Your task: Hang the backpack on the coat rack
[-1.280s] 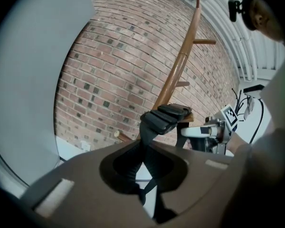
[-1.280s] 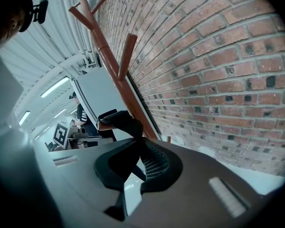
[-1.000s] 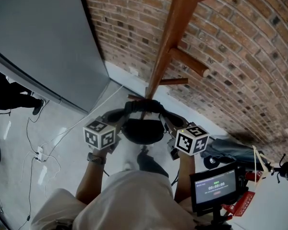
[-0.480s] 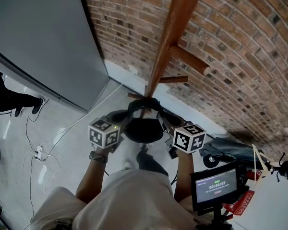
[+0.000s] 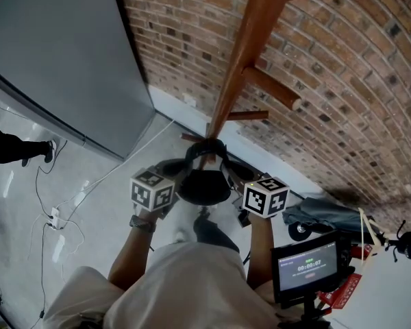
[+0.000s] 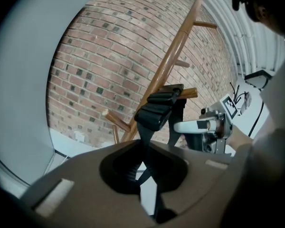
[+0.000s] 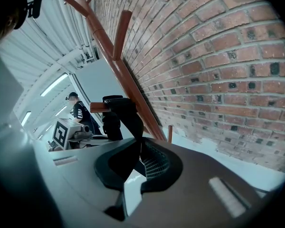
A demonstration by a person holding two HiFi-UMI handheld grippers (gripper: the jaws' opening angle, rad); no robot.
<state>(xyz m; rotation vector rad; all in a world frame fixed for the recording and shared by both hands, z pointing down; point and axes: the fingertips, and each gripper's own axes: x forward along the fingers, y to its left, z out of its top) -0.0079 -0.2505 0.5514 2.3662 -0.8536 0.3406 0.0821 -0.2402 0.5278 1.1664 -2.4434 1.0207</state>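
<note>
**Two jaws clenched on the straps, loop at the low peg**

Both sets of jaws are closed tight, each pinching a black strap. In the left gripper view the left gripper (image 6: 143, 172) has webbing running up from its jaws to the padded strap (image 6: 157, 109). The right gripper (image 7: 133, 167) shows the same on its side. From both gripper views the padded part seems to lie across a short wooden peg (image 6: 190, 93), whose tip pokes out just beside it. I can't confirm that it is seated behind the tip.

From the head view, the backpack (image 5: 204, 186) hangs between my two grippers, low against the foot of the coat rack (image 5: 243, 53). The rack leans up along the brick wall (image 5: 342, 81).

I judge this to be the hooking step, close to done. Next I'd ease both hands down a touch so the peg takes the weight and watch that the strap doesn't slide off the end. Only then would I let the jaws go, one side first, and back them clear of the webbing.
</note>
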